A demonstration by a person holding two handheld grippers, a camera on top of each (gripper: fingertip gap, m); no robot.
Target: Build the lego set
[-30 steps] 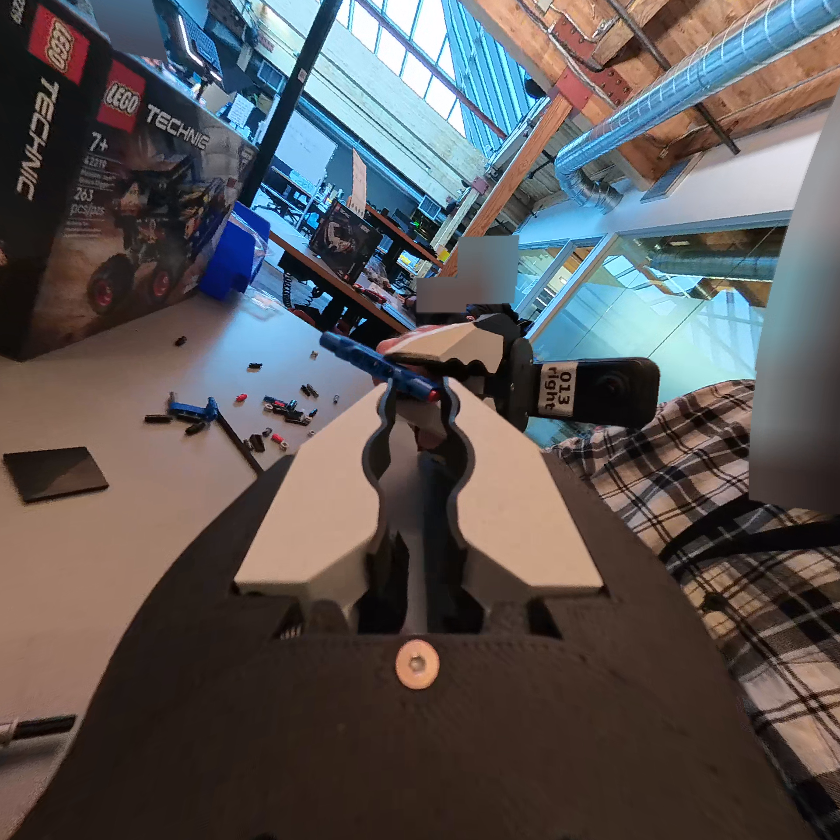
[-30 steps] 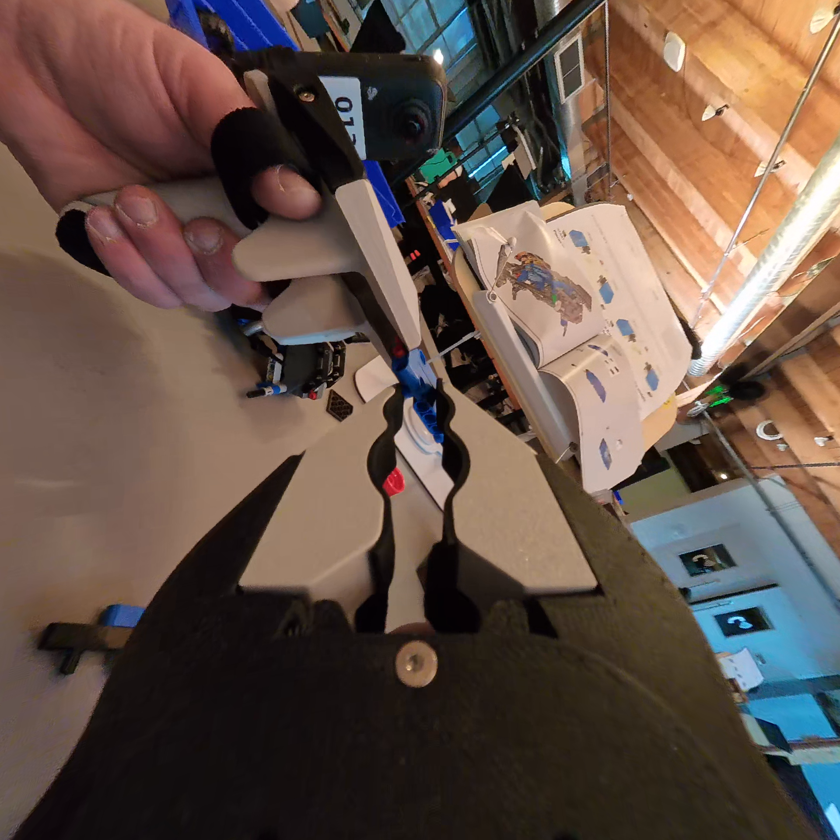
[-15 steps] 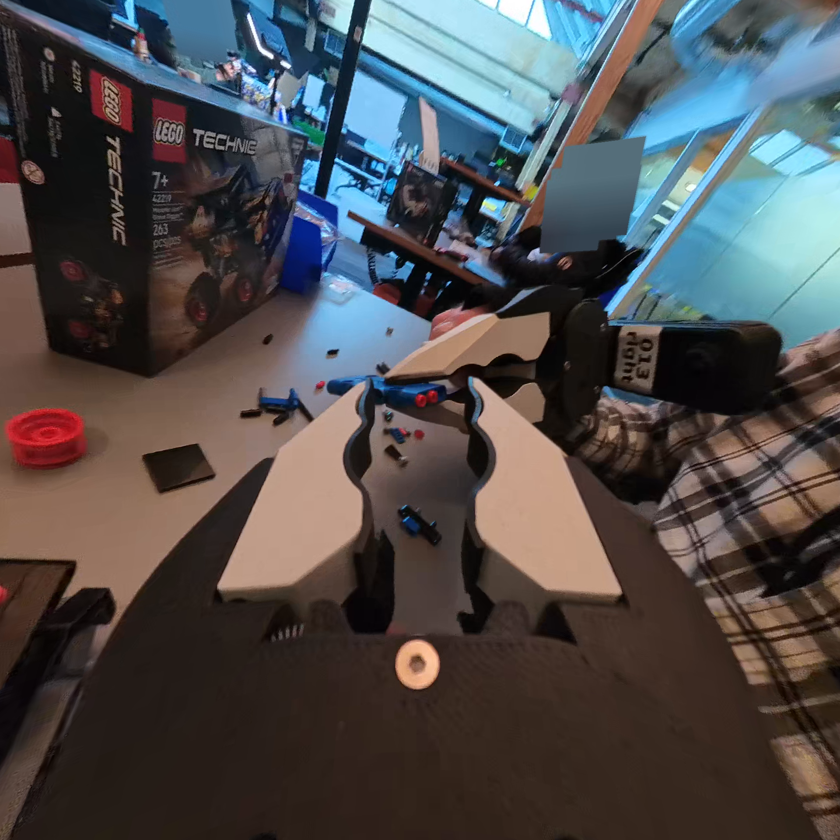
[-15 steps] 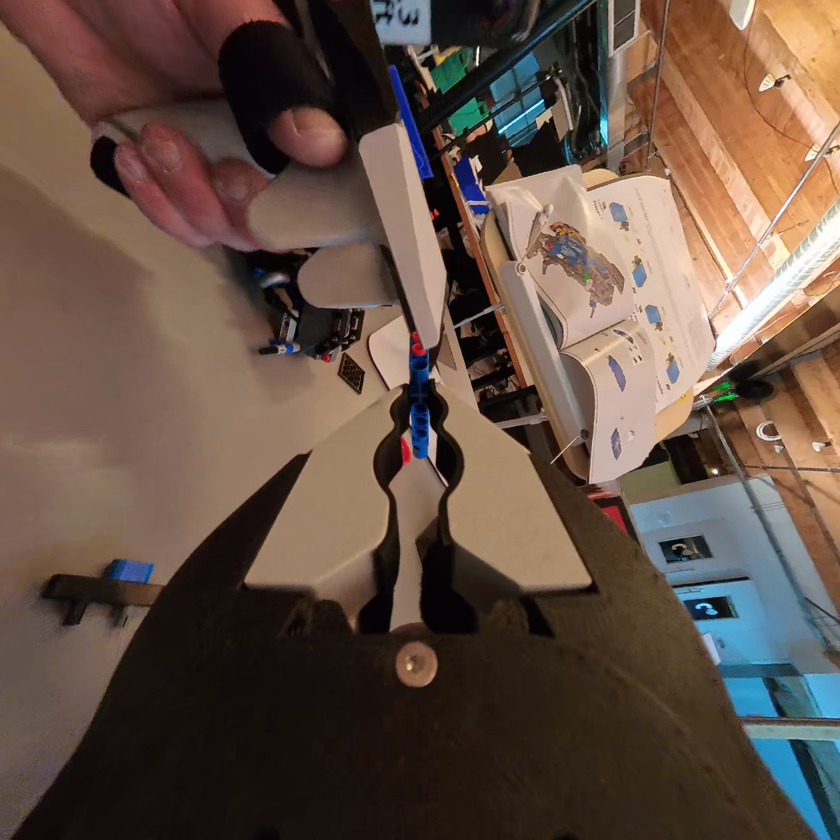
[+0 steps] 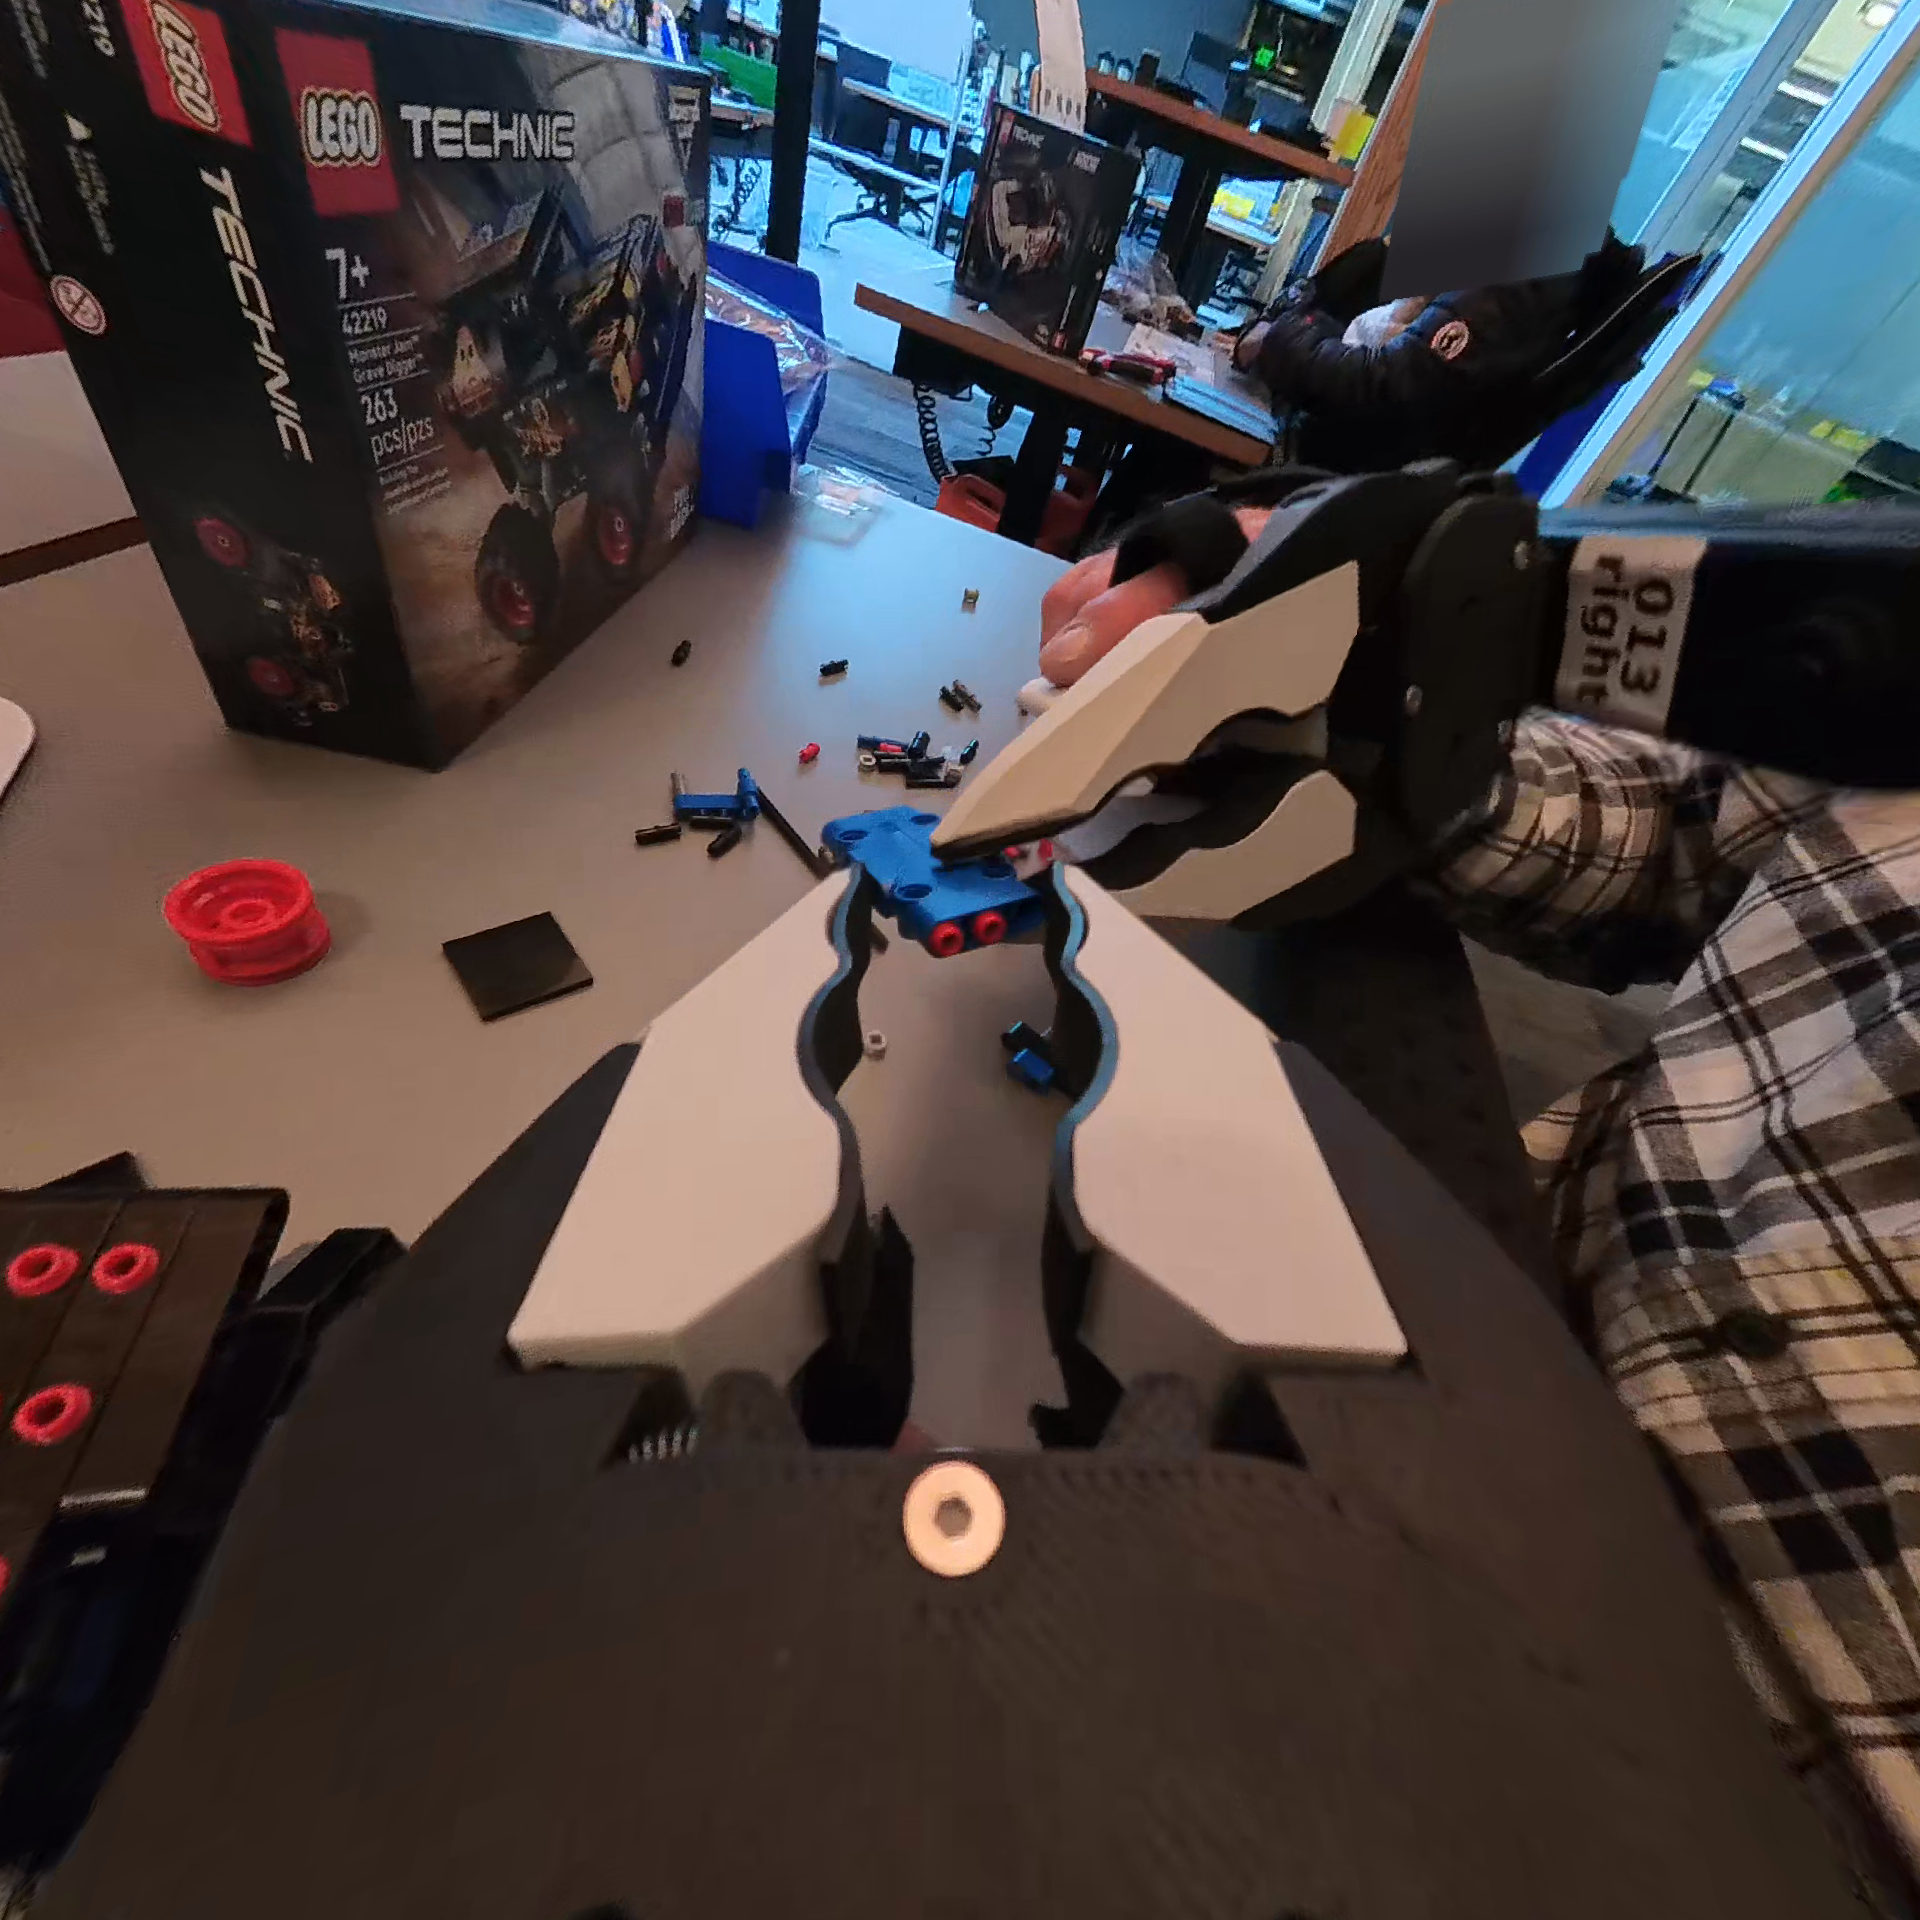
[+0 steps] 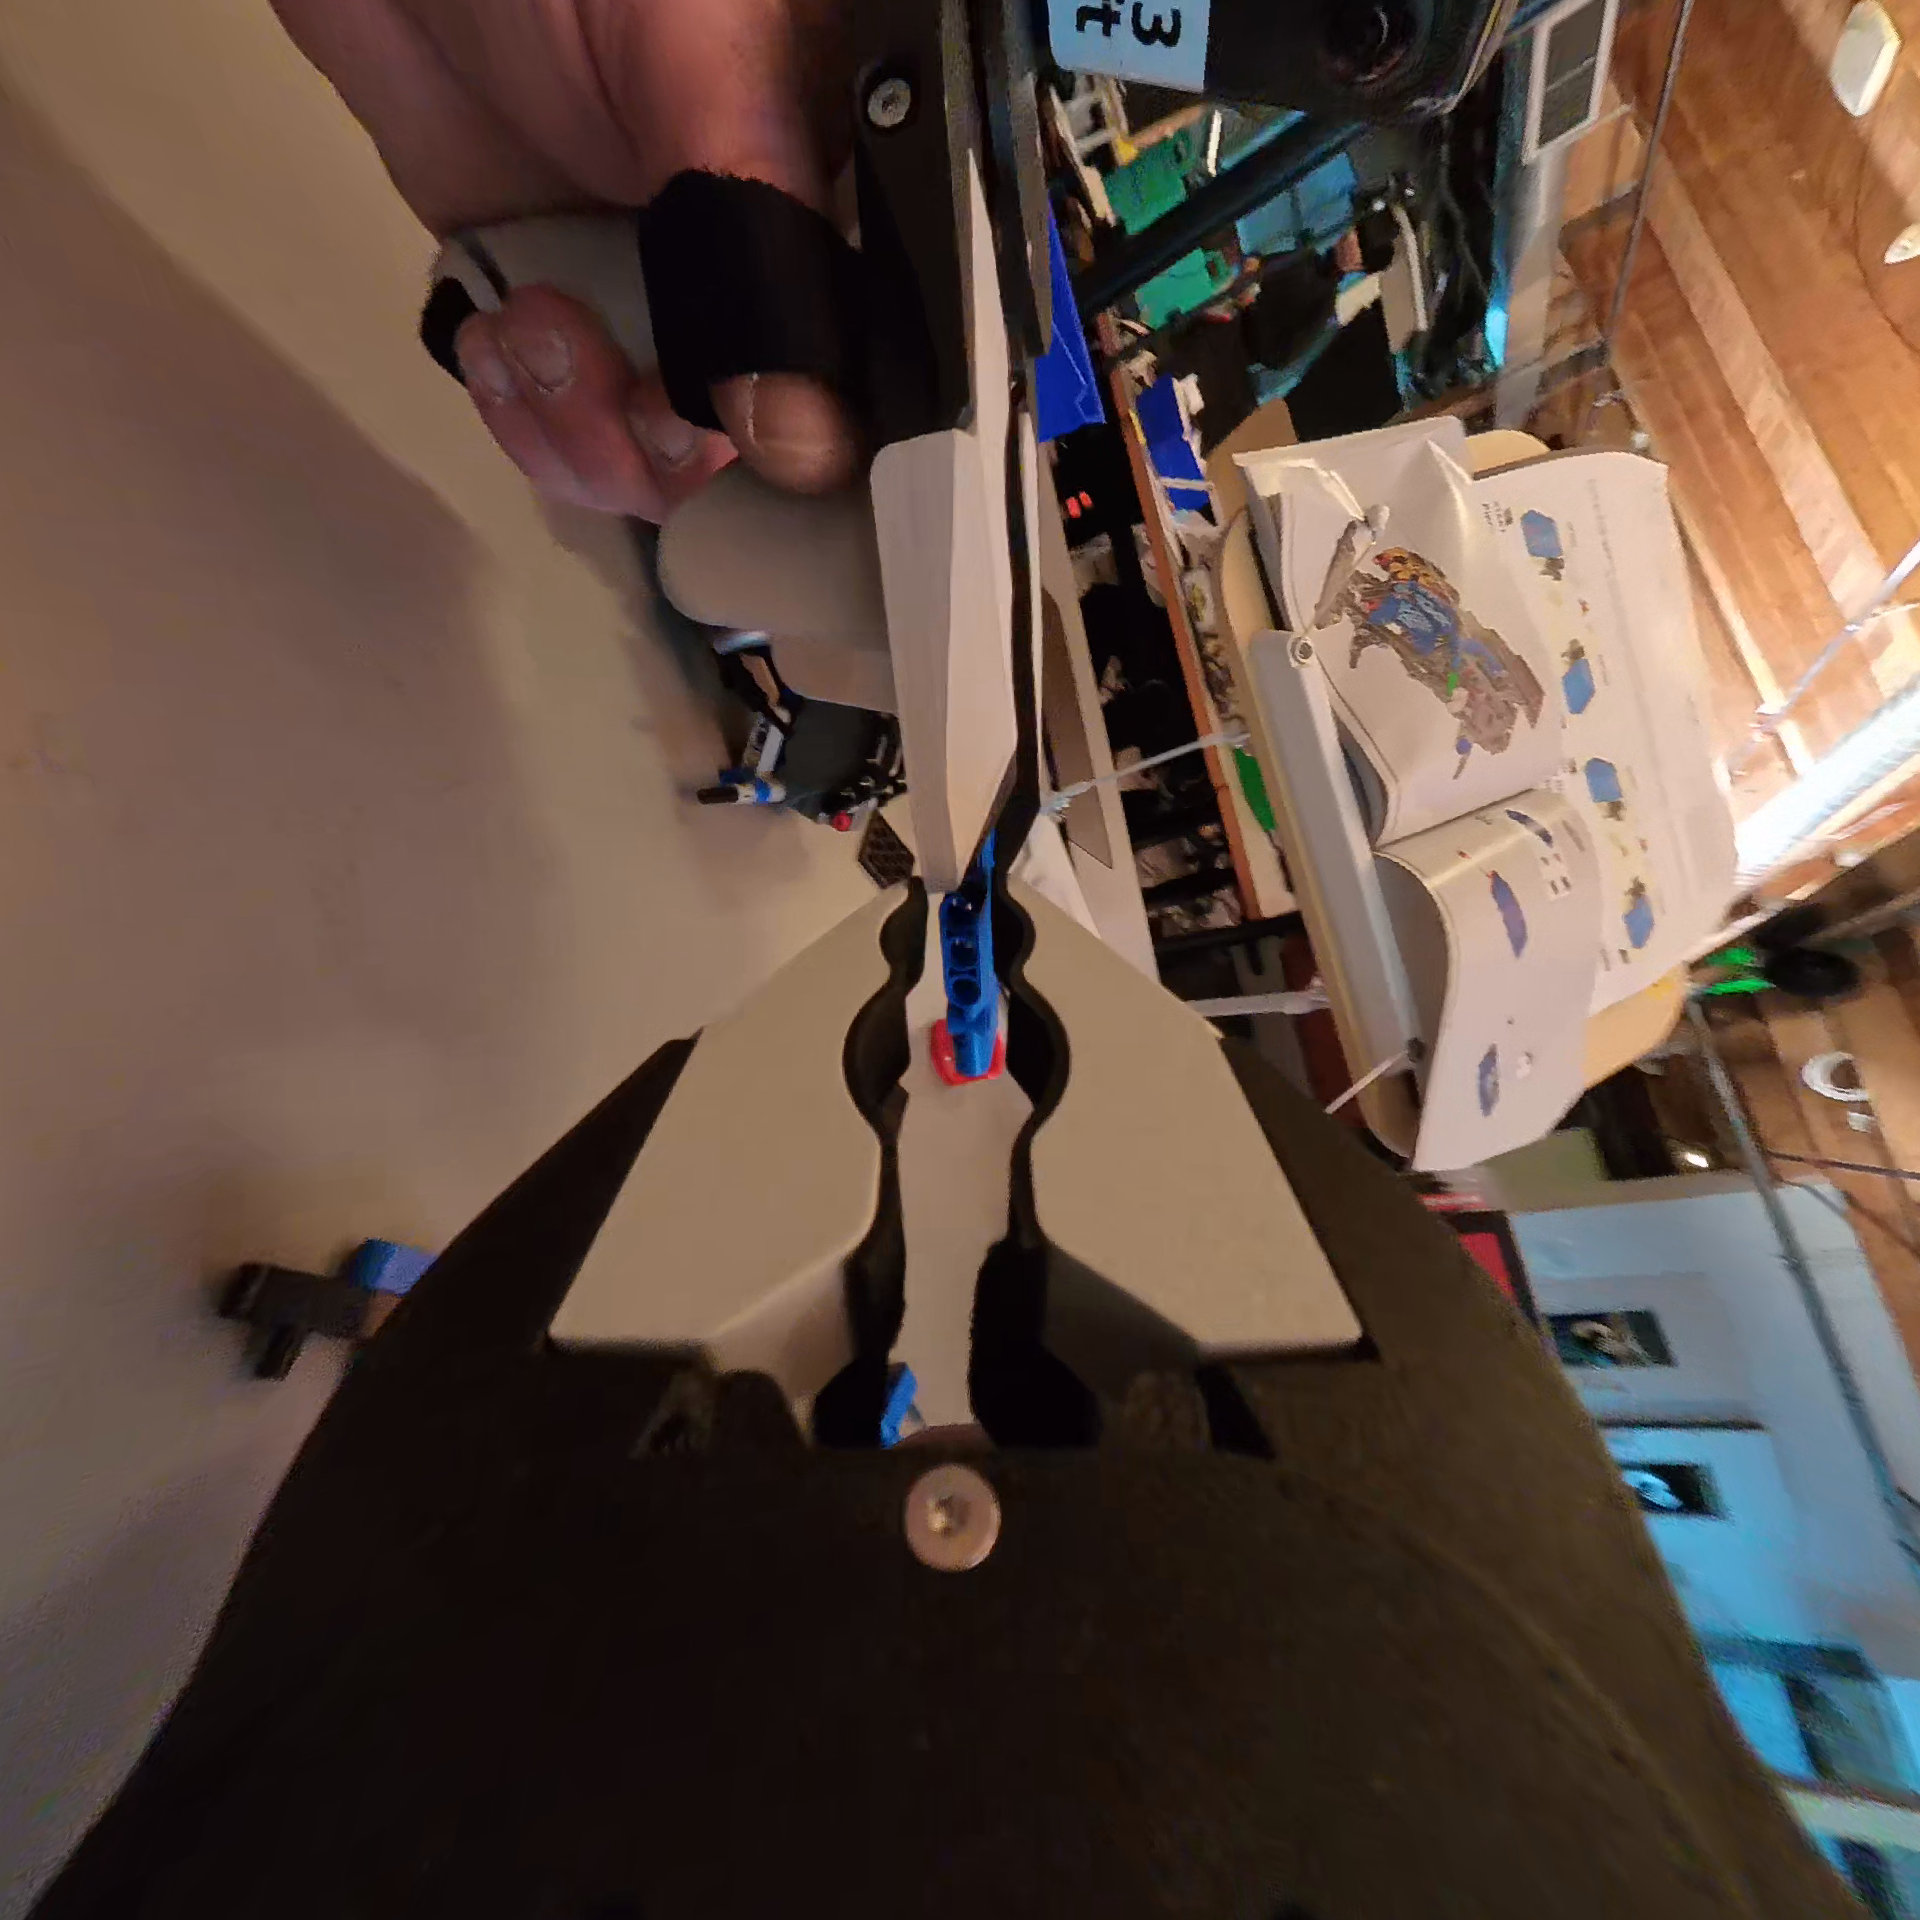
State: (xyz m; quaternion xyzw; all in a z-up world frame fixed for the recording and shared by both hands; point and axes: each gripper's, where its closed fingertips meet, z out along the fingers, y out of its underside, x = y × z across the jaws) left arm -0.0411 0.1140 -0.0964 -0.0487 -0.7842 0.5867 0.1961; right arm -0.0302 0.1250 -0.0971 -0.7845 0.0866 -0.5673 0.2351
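A flat blue Technic piece [image 5: 902, 862] with red pins in its near end is held in the air above the grey table [image 5: 364, 1091]. My right gripper [image 5: 997, 847] comes in from the right and is shut on it, one finger above and one below. My left gripper [image 5: 951, 894] is open, its tips on either side of the piece. In the right wrist view the blue piece [image 6: 966, 977] stands edge-on between the right gripper's tips [image 6: 964, 914]. The left gripper's fingers [image 6: 951, 675] reach down to it from above.
A black Lego box [image 5: 416, 364] stands at the back left. A red wheel hub [image 5: 244, 920], a black square tile [image 5: 516, 964] and loose small parts [image 5: 914, 748] lie on the table. A black assembly with red pins [image 5: 83, 1340] is near left. An open instruction booklet [image 6: 1507, 831] stands beyond. The tips of both grippers are at nearly the same place. From either gripper's tips it is about 15 cm to the black square tile [image 5: 516, 964].
My left gripper has opened wider and tilted down toward the table. The blue piece has turned from edge-on to flat. The right gripper has closed in on it.
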